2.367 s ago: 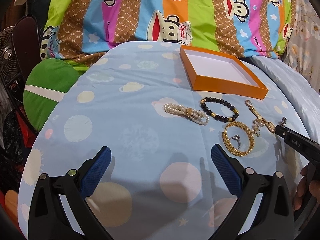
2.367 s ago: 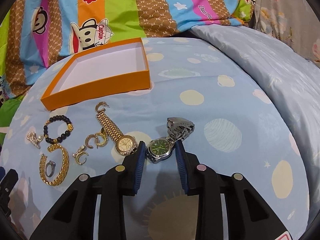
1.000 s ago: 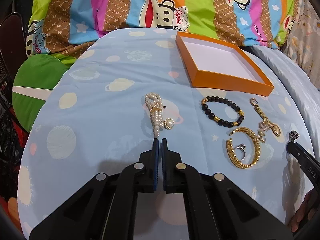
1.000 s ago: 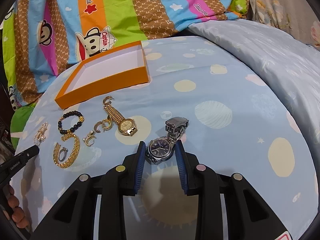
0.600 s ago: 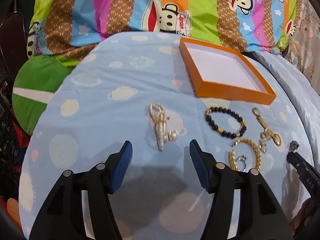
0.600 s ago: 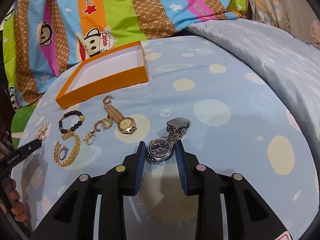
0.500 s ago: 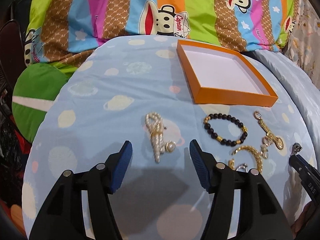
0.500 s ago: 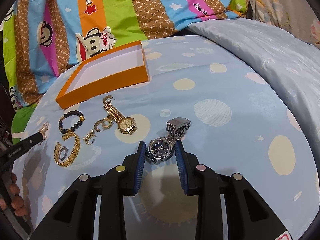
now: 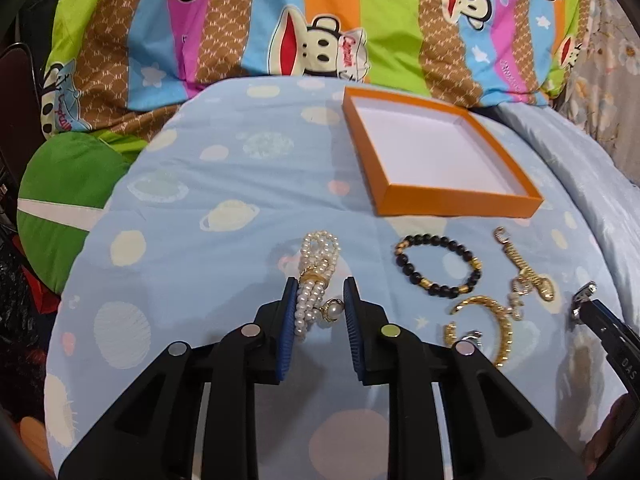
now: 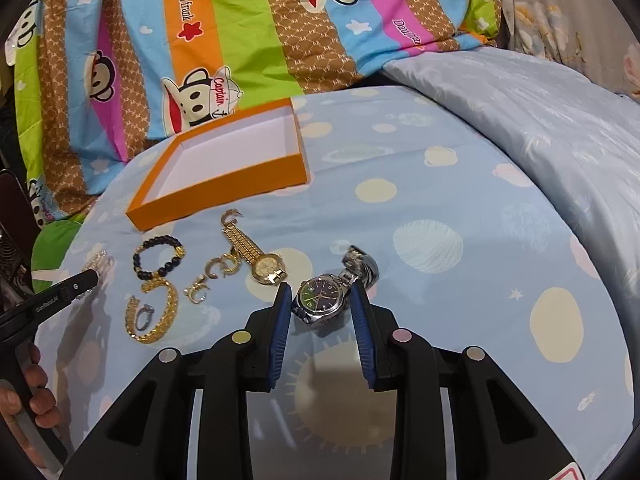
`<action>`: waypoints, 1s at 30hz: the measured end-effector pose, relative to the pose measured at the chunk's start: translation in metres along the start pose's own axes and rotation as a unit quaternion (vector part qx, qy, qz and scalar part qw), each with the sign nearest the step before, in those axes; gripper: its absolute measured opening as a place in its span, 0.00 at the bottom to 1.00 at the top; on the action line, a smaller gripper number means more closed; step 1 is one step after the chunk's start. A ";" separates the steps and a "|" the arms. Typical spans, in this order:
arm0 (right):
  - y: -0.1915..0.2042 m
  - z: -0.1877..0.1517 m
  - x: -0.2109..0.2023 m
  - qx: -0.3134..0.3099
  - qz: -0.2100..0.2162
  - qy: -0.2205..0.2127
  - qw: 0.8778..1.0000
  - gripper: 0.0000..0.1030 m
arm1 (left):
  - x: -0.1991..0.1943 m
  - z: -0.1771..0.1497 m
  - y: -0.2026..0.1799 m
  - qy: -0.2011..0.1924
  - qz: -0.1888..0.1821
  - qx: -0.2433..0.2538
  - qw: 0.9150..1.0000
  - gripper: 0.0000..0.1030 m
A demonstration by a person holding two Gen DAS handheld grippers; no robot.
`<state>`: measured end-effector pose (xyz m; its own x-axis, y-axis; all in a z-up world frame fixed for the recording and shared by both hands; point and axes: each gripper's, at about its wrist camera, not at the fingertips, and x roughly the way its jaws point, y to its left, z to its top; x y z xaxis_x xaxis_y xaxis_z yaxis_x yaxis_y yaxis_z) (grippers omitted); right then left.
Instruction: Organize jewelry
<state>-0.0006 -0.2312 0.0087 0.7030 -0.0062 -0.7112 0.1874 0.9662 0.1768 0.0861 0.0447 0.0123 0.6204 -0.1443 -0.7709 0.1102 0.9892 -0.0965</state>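
Closing your left gripper (image 9: 320,304) on the pearl bracelet (image 9: 316,280); your right gripper (image 10: 320,304) pinches the silver watch (image 10: 326,298).

Let the left pads meet the pearl strands, not just the dangling charm, before lifting; the orange box (image 9: 460,200) waits empty toward the bedspread's (image 9: 200,184) far edge, beyond the black bead bracelet (image 9: 438,266).

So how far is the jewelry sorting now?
Nothing is stored yet: the orange box is empty. The left gripper is closing around the pearl bracelet; the right gripper clamps the silver watch. The gold watch, bead bracelet and gold bangle remain on the sheet.
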 end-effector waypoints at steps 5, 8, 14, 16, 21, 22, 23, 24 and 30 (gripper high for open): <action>0.011 0.014 -0.015 -0.021 0.010 -0.019 1.000 0.24 | -0.031 0.014 -0.004 -0.033 -0.017 0.009 0.999 0.21; 0.017 0.031 -0.022 -0.034 0.024 -0.029 0.999 0.19 | -0.046 0.031 -0.010 -0.054 -0.025 0.023 0.998 0.21; 0.021 0.063 -0.018 -0.043 0.023 -0.038 0.998 0.07 | -0.056 0.067 -0.018 -0.081 -0.036 0.032 0.996 0.21; 0.018 0.062 -0.017 -0.042 0.020 -0.038 0.998 0.00 | -0.058 0.069 -0.018 -0.091 -0.032 0.033 0.995 0.21; 0.009 0.053 -0.009 -0.038 0.023 -0.024 0.999 0.00 | -0.050 0.064 -0.017 -0.081 -0.036 0.028 0.996 0.21; 0.008 0.051 -0.007 -0.040 0.020 -0.020 0.999 0.01 | -0.049 0.063 -0.016 -0.079 -0.036 0.028 0.996 0.21; 0.008 0.049 -0.004 -0.042 0.017 -0.018 0.999 0.03 | -0.047 0.061 -0.016 -0.074 -0.036 0.028 0.996 0.21; 0.008 0.048 0.000 -0.049 0.009 -0.014 0.999 0.07 | -0.045 0.059 -0.016 -0.071 -0.036 0.028 0.996 0.21; 0.003 0.049 0.038 -0.065 -0.017 0.018 0.998 0.34 | -0.038 0.050 -0.017 -0.065 -0.026 0.031 0.997 0.22</action>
<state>0.0598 -0.2414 0.0151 0.6717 -0.0314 -0.7401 0.1173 0.9910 0.0644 0.0996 0.0318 0.0745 0.7081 -0.2010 -0.6769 0.1892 0.9776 -0.0923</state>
